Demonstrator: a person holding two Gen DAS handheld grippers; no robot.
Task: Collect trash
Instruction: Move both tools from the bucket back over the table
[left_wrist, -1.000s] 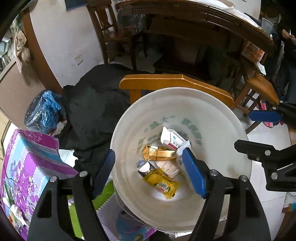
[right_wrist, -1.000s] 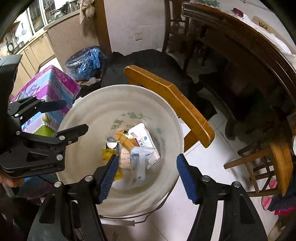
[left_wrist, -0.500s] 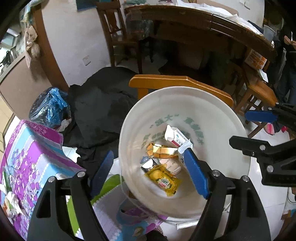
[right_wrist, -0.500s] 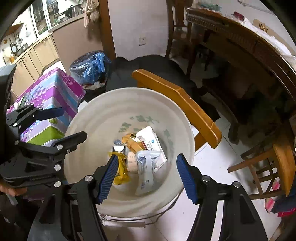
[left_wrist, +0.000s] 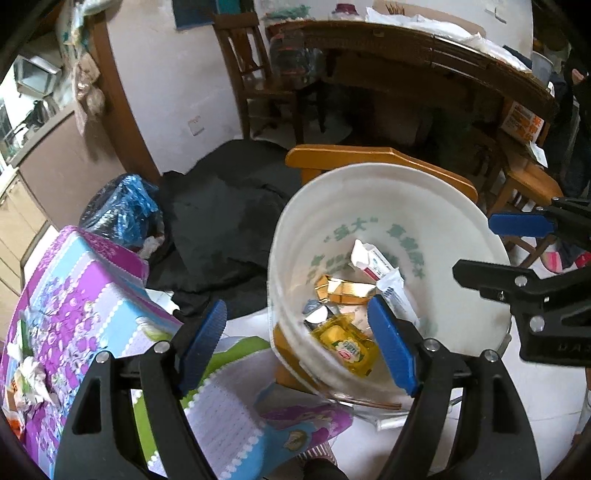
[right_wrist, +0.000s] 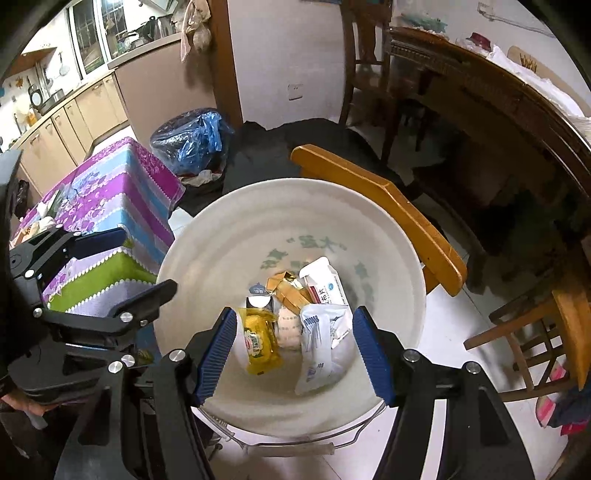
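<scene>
My left gripper (left_wrist: 297, 345) has its jaws apart with nothing clamped; they have just been opening a little, and its right blue pad (left_wrist: 391, 347) hangs over the white bucket's (left_wrist: 303, 221) near rim while the other pad sits outside the bucket, over the patterned box (left_wrist: 85, 295). My right gripper (right_wrist: 295, 350) also stands with jaws apart and empty, both pads over the bucket's near side, straddling the trash below without touching it. Inside the bucket, at the bottom, I see the collected trash: a yellow packet (right_wrist: 260, 341) toward the near left, a white plastic wrapper (right_wrist: 321, 339) toward the near right, a gold wrapper (right_wrist: 288, 288) beyond them, and a white carton (right_wrist: 325, 282) at the far right. Green lettering runs round the bucket's far inner wall. A wooden chair back (right_wrist: 380, 210) curves just behind the bucket's far rim. To the bucket's left stands the purple, blue and green patterned box, and beyond that a blue plastic bag (right_wrist: 192, 140). A dark cloth (left_wrist: 225, 218) lies on the floor behind the bucket, with a wooden table (right_wrist: 491, 96) well beyond.
</scene>
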